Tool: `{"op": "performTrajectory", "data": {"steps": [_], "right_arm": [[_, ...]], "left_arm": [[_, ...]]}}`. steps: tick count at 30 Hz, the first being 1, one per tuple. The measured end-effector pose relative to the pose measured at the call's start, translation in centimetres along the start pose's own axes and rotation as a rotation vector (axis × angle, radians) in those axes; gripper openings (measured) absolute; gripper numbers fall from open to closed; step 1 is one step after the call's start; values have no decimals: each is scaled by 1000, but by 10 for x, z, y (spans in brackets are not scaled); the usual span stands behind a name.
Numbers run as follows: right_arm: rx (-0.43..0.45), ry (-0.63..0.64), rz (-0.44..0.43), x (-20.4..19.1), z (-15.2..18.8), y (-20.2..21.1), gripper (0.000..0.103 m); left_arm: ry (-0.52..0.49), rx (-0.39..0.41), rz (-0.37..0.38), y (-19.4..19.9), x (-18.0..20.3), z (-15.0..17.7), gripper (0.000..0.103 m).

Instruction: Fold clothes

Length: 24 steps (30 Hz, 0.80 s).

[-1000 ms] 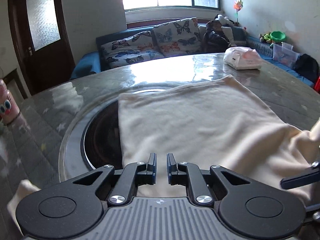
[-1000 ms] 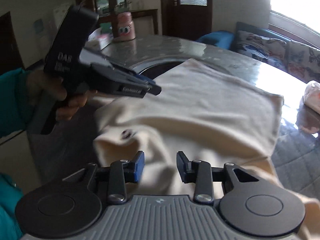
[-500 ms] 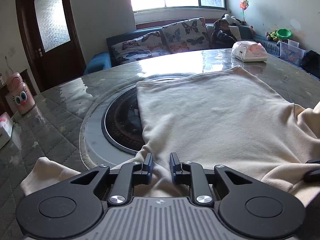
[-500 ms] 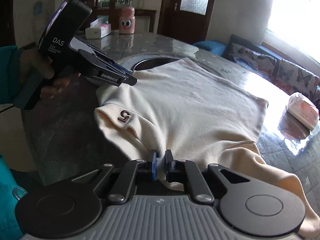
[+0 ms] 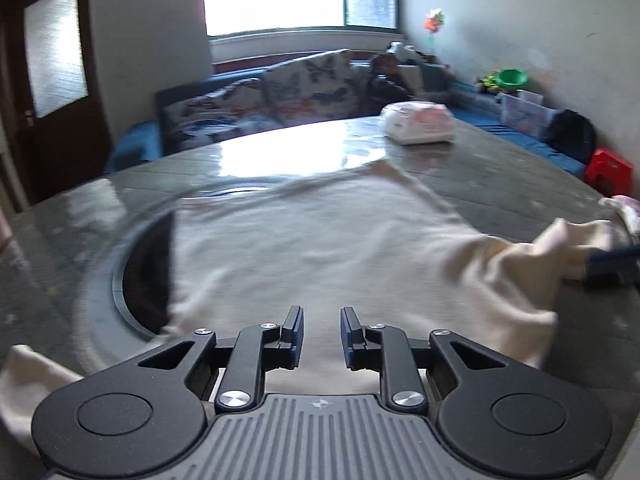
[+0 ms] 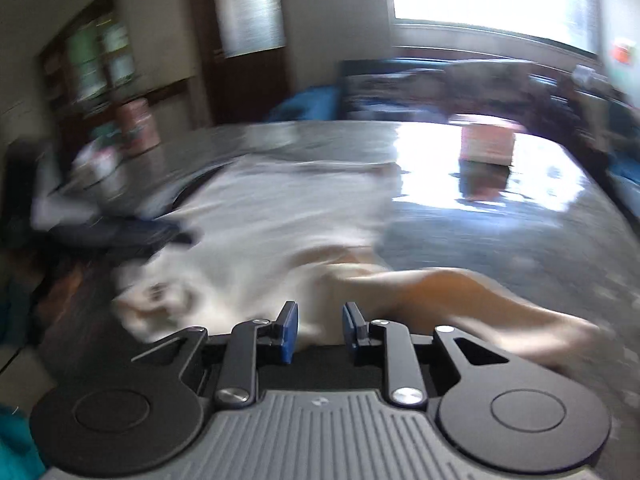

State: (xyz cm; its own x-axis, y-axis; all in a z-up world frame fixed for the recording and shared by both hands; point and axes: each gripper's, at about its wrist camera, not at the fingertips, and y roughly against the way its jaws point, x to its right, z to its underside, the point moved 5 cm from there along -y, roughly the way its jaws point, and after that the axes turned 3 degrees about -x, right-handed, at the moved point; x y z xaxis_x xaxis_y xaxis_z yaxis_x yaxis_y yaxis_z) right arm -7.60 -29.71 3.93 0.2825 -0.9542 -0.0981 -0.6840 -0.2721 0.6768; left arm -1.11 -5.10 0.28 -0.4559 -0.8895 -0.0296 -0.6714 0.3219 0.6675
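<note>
Cream shirt is lying spread flat across the middle of the grey tabletop, its left edge covering part of the dark round inset at 9 o'clock in the left wrist view. One loose bit of the fabric is trailing off at 8 o'clock, near the tabletop edge.

Left claw is sitting at 6 o'clock over the near hem. Its jaws have just been opening and are now standing apart; the cloth is showing in the gap and the pads are not pressing it.

Right claw is also spread, its jaws having just been opening. Shirt fabric is showing beyond the gap, and no pinch is visible. That view is badly motion-blurred. A tan fold of the shirt is running off toward 4 o'clock there.

In the left wrist view the right claw is showing as a dark blur at 3 o'clock, with the sleeve end bunching up against it; contact cannot be told.

White tissue pack is resting at 1 o'clock on the far tabletop, well apart from the shirt. Butterfly-print sofa is behind at 12 o'clock.
</note>
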Motion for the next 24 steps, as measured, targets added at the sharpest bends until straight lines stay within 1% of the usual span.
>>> {"op": "performTrajectory", "data": {"steps": [2, 4, 5, 6, 8, 10, 11, 12, 13, 14, 16, 17, 18, 19, 20, 21, 24], "right_arm": [[-1, -50, 84, 25, -1, 1, 23], [-1, -123, 183, 61, 0, 2, 23], [1, -153, 230, 76, 0, 3, 23], [3, -172, 262, 87, 1, 3, 25], [-1, -209, 298, 106, 4, 3, 30], [-5, -247, 333, 125, 7, 3, 33], [-8, -263, 341, 133, 9, 1, 39], [-14, -276, 335, 137, 12, -2, 42], [-19, -288, 329, 142, 14, -5, 42], [-24, -301, 323, 146, 16, -7, 40], [-27, -306, 296, 151, 18, -13, 31], [-26, -299, 283, 151, 17, -16, 18], [-25, -280, 277, 149, 15, -18, 13], [-21, -258, 275, 146, 12, -19, 12], [-15, -236, 276, 143, 7, -20, 8], [-3, -214, 280, 140, 0, -19, 7], [67, -141, 294, 131, -26, -10, 6]], "left_arm": [[-13, -6, 41, -3, 14, 1, 22], [-41, -9, 75, -3, 28, 3, 22], [-54, -10, 88, -3, 34, 4, 24], [-62, -13, 98, -3, 38, 6, 27], [-76, -19, 116, -3, 46, 9, 28], [-86, -23, 130, -2, 50, 12, 28], [-91, -25, 137, -2, 52, 13, 28], [-96, -27, 144, -1, 54, 14, 28], [-102, -27, 151, -1, 56, 15, 28], [-113, -24, 158, 0, 59, 15, 28], [-133, -16, 174, 2, 64, 15, 28], [-142, -13, 180, 3, 66, 15, 28], [-148, -12, 182, 4, 67, 16, 29], [-152, -16, 180, 4, 68, 16, 30], [-154, -21, 178, 2, 68, 18, 30], [-155, -26, 177, 1, 69, 19, 30], [-160, -28, 179, 1, 69, 20, 32]]}}
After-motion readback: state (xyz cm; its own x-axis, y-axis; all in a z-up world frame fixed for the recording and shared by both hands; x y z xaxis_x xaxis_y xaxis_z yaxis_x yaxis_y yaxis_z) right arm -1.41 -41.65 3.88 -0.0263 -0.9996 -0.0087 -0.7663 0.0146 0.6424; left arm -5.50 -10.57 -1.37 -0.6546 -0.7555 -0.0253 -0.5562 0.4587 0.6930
